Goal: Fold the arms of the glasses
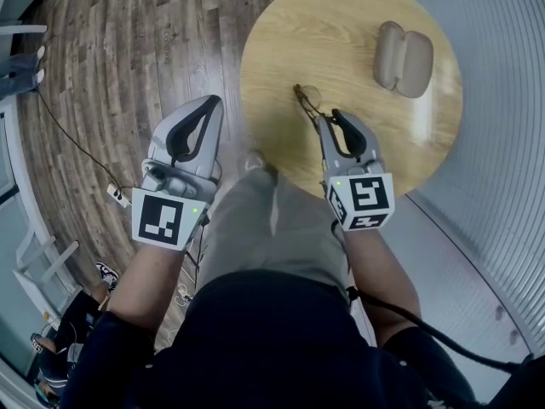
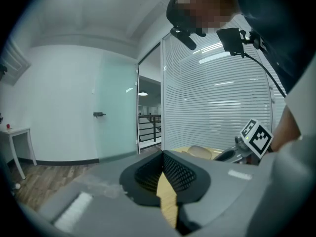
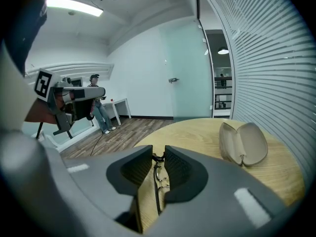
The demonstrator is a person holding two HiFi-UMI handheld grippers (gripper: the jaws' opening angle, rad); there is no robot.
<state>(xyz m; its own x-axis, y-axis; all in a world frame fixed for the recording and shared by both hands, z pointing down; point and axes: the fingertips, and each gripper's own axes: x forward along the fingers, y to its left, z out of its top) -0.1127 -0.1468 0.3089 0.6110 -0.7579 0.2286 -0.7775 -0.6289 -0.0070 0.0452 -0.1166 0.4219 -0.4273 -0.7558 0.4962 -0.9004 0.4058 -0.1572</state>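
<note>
The thin dark-framed glasses [image 1: 305, 99] lie on the round wooden table [image 1: 341, 24] near its left edge. My right gripper [image 1: 328, 118] reaches onto them from the near side. In the right gripper view the glasses [image 3: 159, 174] lie in the narrow gap between the jaws of that gripper [image 3: 158, 152], one arm running along the gap close to the right pad, with bare wood showing beside the left pad. My left gripper [image 1: 215, 100] hangs off the table's left over the floor; in its own view its tips [image 2: 163, 154] meet on nothing.
An open beige glasses case [image 1: 403, 58] lies at the table's far right, also seen in the right gripper view [image 3: 243, 143]. A wall of blinds [image 1: 511, 100] runs along the right. A cable [image 1: 77, 143] crosses the wooden floor. A person [image 3: 98, 107] stands far back by a white table [image 3: 118, 105].
</note>
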